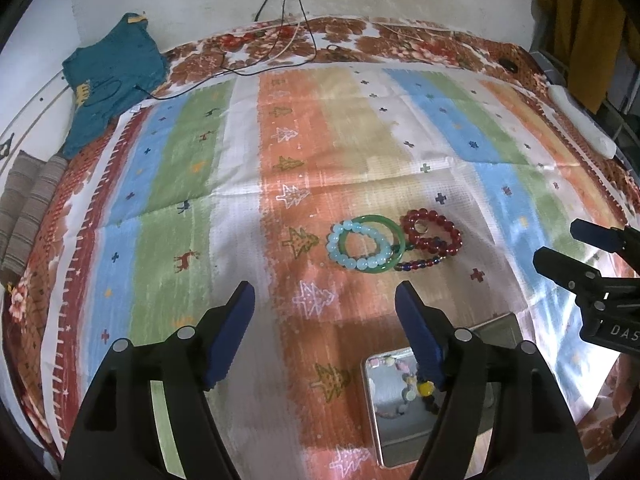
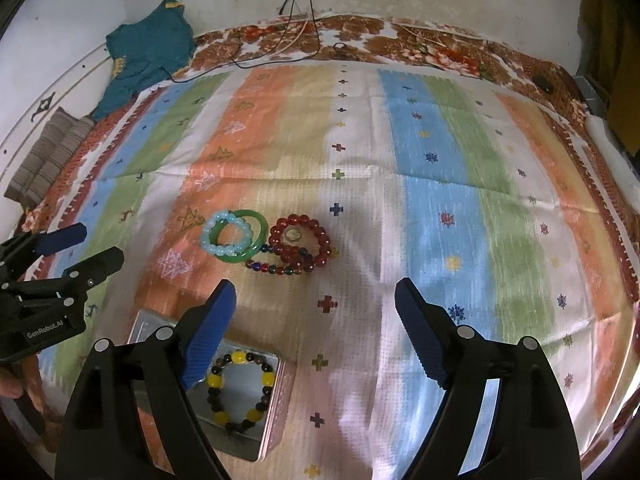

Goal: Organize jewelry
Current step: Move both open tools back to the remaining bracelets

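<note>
On cloth (image 2: pixel 360 200): 4 bracelets (image 2: pixel 300 246), 1 tin (image 2: pixel 276 412).

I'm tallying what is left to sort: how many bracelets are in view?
5. A yellow-and-dark beaded bracelet lies in the metal tin. On the cloth: light blue beaded bracelet overlapping a green bangle, red beaded bracelet, multicoloured beaded bracelet. More may be hidden.

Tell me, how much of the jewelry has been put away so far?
One yellow-and-dark beaded bracelet already lies in the metal tin. Nothing is in hand: both grippers' jaws stand open and empty. Left on the cloth: pale blue bracelet, green bangle, red bracelet, multicoloured strand.
</note>
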`<state>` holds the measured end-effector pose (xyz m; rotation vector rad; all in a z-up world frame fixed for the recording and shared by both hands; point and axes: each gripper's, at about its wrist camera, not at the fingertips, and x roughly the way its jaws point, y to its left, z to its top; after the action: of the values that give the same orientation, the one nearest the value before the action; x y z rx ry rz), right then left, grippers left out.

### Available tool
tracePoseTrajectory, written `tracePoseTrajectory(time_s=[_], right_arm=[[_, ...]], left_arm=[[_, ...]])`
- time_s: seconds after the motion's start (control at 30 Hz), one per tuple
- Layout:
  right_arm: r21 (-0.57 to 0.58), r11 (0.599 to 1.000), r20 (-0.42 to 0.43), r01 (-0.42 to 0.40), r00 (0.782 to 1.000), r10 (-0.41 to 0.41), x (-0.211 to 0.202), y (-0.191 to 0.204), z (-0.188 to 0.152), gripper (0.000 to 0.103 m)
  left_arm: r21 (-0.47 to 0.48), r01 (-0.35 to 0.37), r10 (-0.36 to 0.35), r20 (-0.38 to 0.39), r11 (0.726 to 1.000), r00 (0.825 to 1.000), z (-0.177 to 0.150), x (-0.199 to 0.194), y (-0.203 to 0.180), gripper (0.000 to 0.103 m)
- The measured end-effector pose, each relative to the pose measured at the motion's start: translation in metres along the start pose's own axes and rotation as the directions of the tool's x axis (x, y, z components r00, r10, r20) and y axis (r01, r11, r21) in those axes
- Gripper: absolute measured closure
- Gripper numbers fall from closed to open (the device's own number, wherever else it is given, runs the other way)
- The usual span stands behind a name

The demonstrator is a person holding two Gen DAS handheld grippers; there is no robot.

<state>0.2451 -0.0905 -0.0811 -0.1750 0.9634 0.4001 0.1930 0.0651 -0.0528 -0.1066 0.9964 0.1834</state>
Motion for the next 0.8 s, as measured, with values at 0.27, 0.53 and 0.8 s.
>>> tracePoseTrajectory(time_s=[0.27, 0.53, 0.8], right_arm=[[0.021, 1.0, -0.024, 0.003, 1.0, -0.002, 0.016, -0.011, 0.012, 0.021], [0.005, 1.0, -0.079, 0.029, 0.996, -0.029, 0.042, -0.013, 0.019, 0.021], [0.001, 0.999, -0.107, 0.033, 0.994, -0.033, 0.064, -0.016, 0.024, 0.021]], left_arm=[[0.005, -0.007, 0.007, -0.03, 1.0, 1.0, 0.01, 0.023, 0.001, 0.028], [0.012, -0.018, 0.019, -0.054, 1.0, 0.998, 0.016, 0.046, 0.004, 0.028], [-0.006, -0.005, 0.005, -0.087, 1.0, 0.996, 0.02, 0.068, 0.01, 0.028]])
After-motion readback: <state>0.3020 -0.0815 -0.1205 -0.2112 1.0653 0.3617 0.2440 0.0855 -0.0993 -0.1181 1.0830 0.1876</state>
